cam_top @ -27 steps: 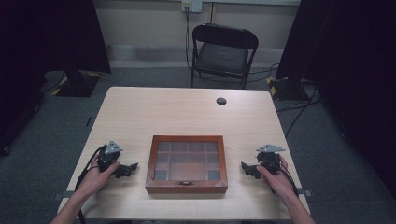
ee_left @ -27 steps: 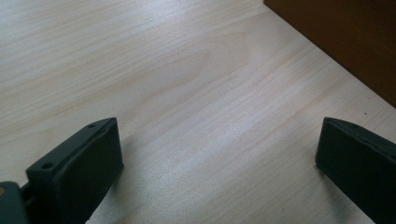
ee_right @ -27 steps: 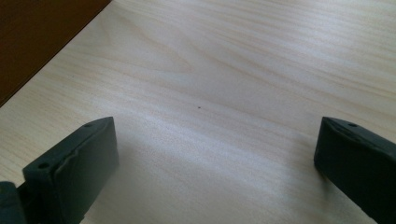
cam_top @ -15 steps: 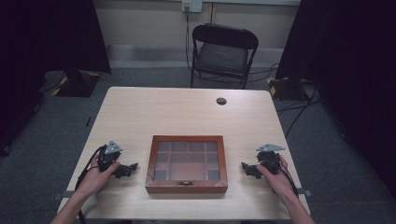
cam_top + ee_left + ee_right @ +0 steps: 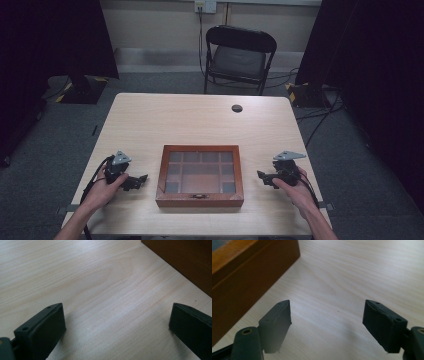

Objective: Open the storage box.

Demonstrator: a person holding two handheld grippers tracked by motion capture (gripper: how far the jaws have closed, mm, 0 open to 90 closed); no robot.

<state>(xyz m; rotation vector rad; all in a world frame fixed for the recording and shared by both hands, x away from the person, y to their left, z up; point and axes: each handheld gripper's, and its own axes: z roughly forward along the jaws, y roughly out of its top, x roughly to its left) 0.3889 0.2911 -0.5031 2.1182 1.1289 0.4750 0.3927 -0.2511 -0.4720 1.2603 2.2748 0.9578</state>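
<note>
Worktop point(image 5: 200, 120) of pale wood runs across the high view, with a brown wooden box point(image 5: 200, 175) near its front edge, lid closed, glass panes showing divided compartments beneath. The left gripper point(image 5: 139, 180) rests on the worktop to the box's left, held in the person's left hand point(image 5: 102, 190), and points toward the box. The right gripper point(image 5: 262, 177) sits to the box's right in the right hand point(image 5: 300, 192), also aimed at the box. Both stand apart from it. A small dark round object point(image 5: 237, 108) lies near the far edge, and a black folding chair point(image 5: 239, 55) stands behind.

In the left gripper view, the jaws are spread wide over bare wood, and the box's side point(image 5: 185, 262) crosses the upper right corner.

In the right gripper view, the jaws likewise stand wide apart with nothing between them, and the box wall point(image 5: 249, 277) runs along the left.
</note>
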